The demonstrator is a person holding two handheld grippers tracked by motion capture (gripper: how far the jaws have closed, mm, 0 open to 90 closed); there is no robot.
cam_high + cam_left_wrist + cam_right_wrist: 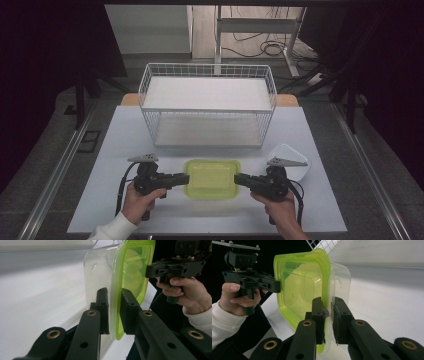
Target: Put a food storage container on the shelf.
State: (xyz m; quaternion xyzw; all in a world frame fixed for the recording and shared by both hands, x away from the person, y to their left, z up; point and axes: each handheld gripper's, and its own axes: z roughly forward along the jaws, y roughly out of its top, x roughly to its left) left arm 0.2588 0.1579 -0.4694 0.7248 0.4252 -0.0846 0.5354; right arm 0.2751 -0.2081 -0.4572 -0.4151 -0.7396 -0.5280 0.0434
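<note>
A clear plastic container (pixel 212 178) with a lime-green lid hangs level between my two grippers, over the near middle of the white table (pixel 125 145). My left gripper (pixel 186 178) is shut on the left rim. In the left gripper view the jaws of that gripper (pixel 113 293) pinch the green lid's edge (pixel 132 267), with the clear tub (pixel 97 270) on the far side. My right gripper (pixel 237 179) is shut on the right rim. In the right gripper view its jaws (pixel 328 302) clamp the lid (pixel 299 285) and the tub's lip together.
A white wire shelf rack (pixel 207 105) with two levels stands at the back of the table. A white dish (pixel 299 170) sits at the right, just beyond my right hand. The table's edges run close on both sides, with dark floor beyond.
</note>
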